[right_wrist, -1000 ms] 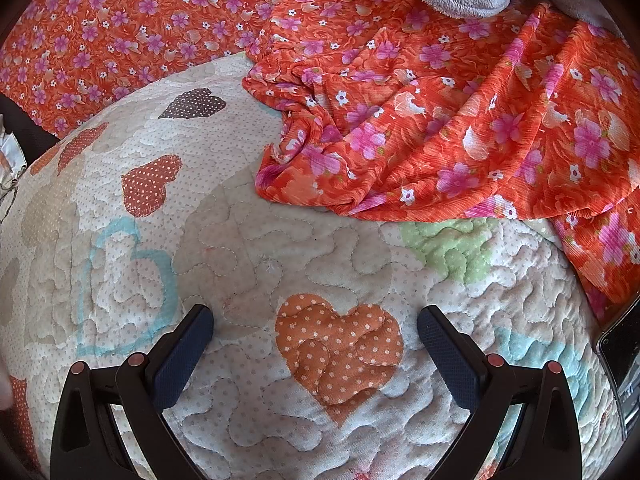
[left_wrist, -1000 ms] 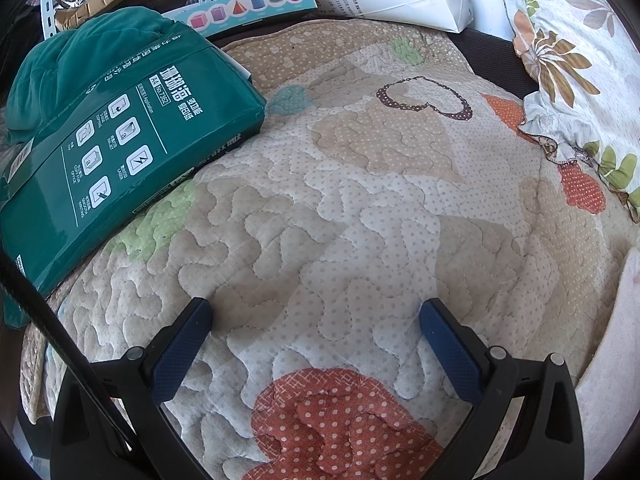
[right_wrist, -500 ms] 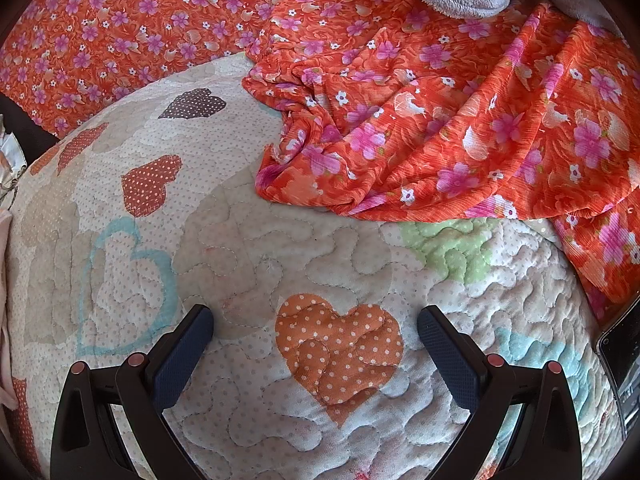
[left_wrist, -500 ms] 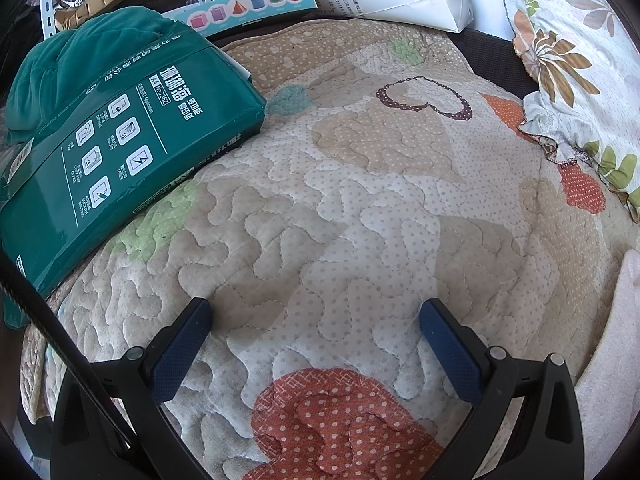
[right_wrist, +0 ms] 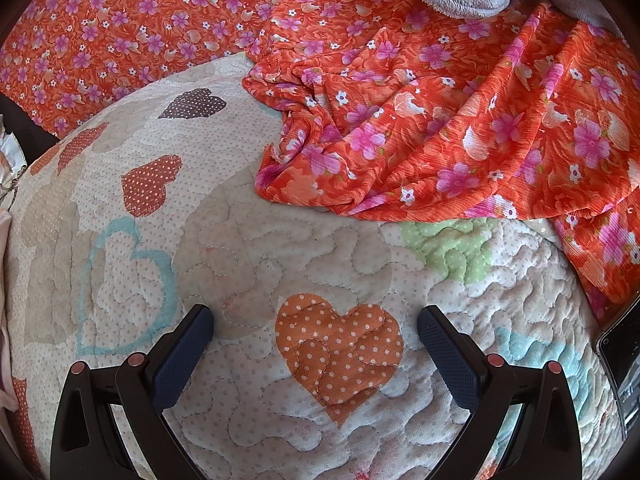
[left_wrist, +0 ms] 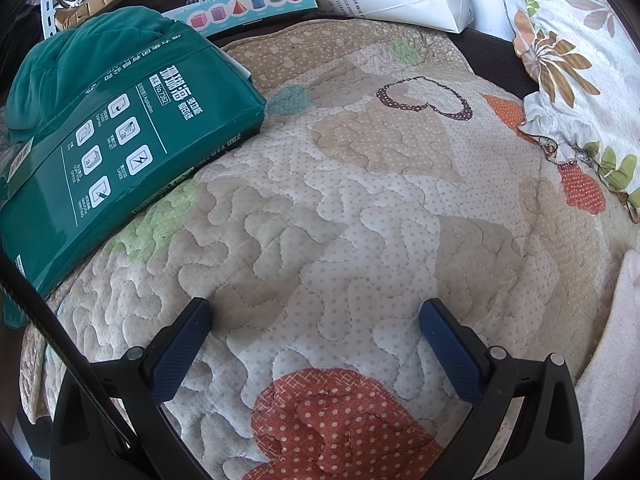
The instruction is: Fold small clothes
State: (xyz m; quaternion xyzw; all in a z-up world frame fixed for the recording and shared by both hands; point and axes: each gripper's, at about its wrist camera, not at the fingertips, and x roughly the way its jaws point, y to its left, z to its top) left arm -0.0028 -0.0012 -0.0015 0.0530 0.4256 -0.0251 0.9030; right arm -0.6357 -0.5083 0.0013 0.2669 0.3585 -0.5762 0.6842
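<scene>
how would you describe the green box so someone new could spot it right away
Start from the quilt with its dotted hearts, seen ahead of the left tool. On the quilt's far left edge lies the green box, flat and tilted, with a teal cloth bunched behind it. Unlike that soft cloth, it is rigid and glossy, with white text and square icons.

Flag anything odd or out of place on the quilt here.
A green paper ream box sits askew across the quilt's edge, an odd thing in a folding area. The orange floral garment lies crumpled; both grippers' jaws are open, holding nothing.
</scene>
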